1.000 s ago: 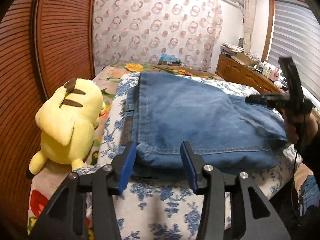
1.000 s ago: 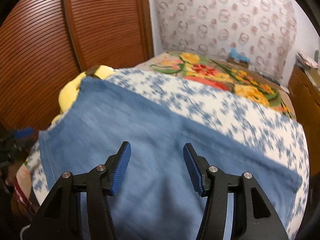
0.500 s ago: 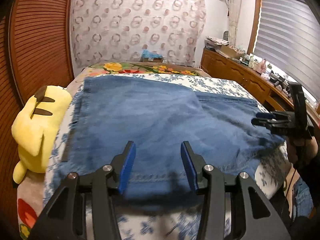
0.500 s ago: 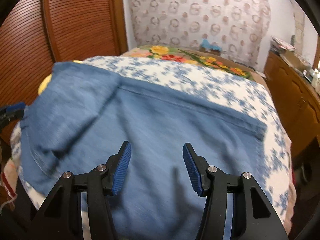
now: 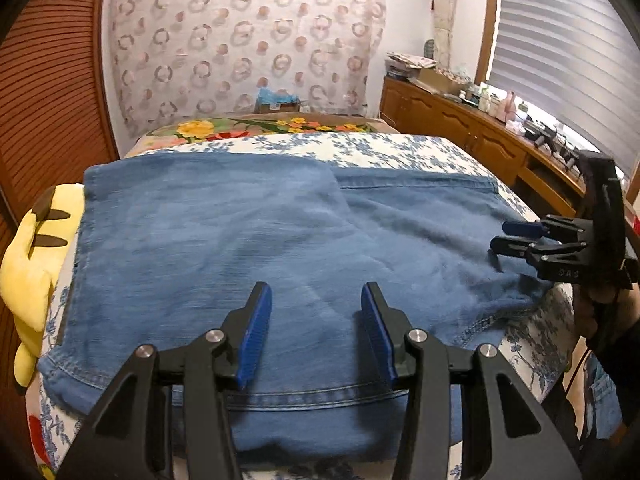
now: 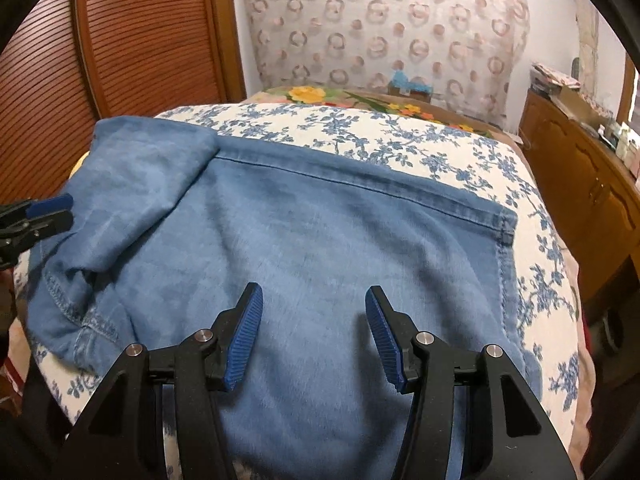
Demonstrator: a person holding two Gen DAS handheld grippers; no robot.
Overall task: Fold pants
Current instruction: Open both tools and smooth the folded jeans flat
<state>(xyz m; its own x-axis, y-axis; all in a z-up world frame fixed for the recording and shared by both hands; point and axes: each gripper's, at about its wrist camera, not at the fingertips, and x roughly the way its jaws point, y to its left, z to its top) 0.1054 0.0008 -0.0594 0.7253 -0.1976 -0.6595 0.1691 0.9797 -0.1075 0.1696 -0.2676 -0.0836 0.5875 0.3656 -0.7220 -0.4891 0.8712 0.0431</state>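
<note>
The blue pants (image 5: pixel 248 248) lie spread out on the bed (image 5: pixel 372 148), on top of a white cover with little blue flowers (image 6: pixel 400 136). One part of the pants is folded over on top of the rest, and you can see its edge in the right wrist view, up near the far left corner. A stitched hem runs along the side of the pants that is close to the left gripper (image 5: pixel 316 328). The left gripper hangs just above the pants with its two blue fingers (image 5: pixel 256 328) wide apart, and it holds nothing. The right gripper (image 6: pixel 314 332) is also wide open over the pants and holds nothing. In the left wrist view the right gripper shows up at the right edge of the bed, with its blue tips over the bumpy corner of the pants. A yellow stuffed toy (image 5: pixel 28 264) sits by the left side of the bed, touching the edge of the pants. Behind the bed hangs a curtain with ring shapes (image 5: pixel 248 40). A wooden dresser (image 5: pixel 460 132) stands on the right, with lots of small things on top.
</note>
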